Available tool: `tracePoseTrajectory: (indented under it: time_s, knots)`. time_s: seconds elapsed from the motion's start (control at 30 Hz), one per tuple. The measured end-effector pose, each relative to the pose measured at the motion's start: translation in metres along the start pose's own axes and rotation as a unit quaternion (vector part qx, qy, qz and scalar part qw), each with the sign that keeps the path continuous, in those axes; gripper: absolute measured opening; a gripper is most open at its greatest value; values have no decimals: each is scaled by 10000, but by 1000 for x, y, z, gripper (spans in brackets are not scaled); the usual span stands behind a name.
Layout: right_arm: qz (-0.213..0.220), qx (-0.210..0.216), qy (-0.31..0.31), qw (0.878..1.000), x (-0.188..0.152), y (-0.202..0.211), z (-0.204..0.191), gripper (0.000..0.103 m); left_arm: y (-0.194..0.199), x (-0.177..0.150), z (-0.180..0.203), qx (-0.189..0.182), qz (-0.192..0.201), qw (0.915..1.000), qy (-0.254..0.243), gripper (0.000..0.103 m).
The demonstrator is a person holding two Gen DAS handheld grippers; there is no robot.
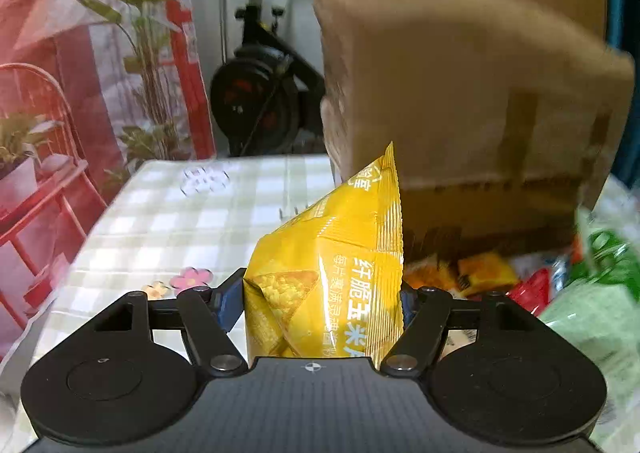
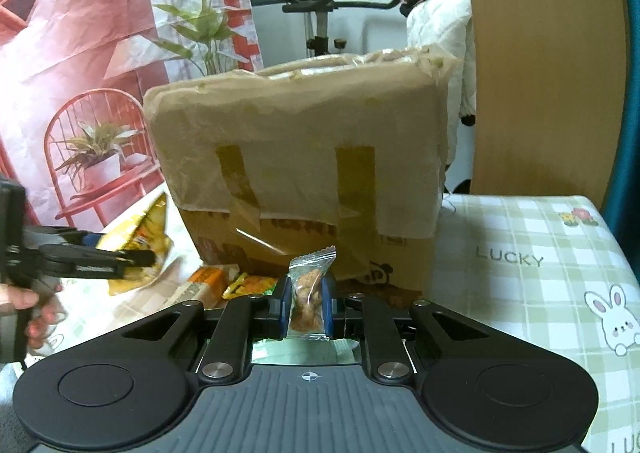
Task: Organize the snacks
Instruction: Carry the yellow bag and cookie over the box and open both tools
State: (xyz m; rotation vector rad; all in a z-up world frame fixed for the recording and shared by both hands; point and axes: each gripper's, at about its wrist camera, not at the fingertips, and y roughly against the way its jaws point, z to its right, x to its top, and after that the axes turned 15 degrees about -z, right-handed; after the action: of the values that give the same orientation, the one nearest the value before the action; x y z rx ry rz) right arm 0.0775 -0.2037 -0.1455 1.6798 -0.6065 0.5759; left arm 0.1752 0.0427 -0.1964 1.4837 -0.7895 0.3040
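Before the cardboard box [image 2: 304, 157], each hand-held gripper has closed on a snack, left [image 1: 322, 301] on yellow chip bag [image 1: 332, 273], right [image 2: 306, 303] on clear nut packet [image 2: 308, 293], likely needing sorted placement next.

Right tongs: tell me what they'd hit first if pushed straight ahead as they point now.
Probably the cardboard box. The right tongs, shut on a small clear snack packet, aim at its lower taped front, and nothing shows between the packet and the box. How far off the box stands is unclear.
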Motion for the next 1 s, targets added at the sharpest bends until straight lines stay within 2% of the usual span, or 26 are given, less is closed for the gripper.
tracePoseTrajectory:
  time_s: [0.17, 0.3, 0.5, 0.67, 0.73, 0.87, 1.0]
  knots:
    - [284, 84, 123, 9995, 13, 16, -5, 14, 56, 3, -15, -160, 520, 9984, 165, 72]
    - [569, 195, 175, 9980, 31, 32, -7, 14, 98, 21, -20, -299, 1006, 9942, 231, 72]
    - [1080, 314, 288, 9932, 76, 56, 0, 14, 137, 77, 1, -627, 1681, 9838, -5, 72]
    - [1356, 59, 421, 9898, 117, 58, 10, 14, 133, 140, 27, -913, 2139, 9724, -167, 73]
    - [1385, 13, 352, 9897, 130, 53, 19, 14, 122, 164, 35, -1215, 2075, 9706, -129, 73]
    - [1323, -71, 223, 9909, 147, 37, 34, 14, 82, 209, 39, -1773, 1695, 9689, 334, 73]
    - [1199, -217, 116, 9925, 155, 13, 41, 14, 45, 231, 49, -1762, 1403, 9734, 420, 73]
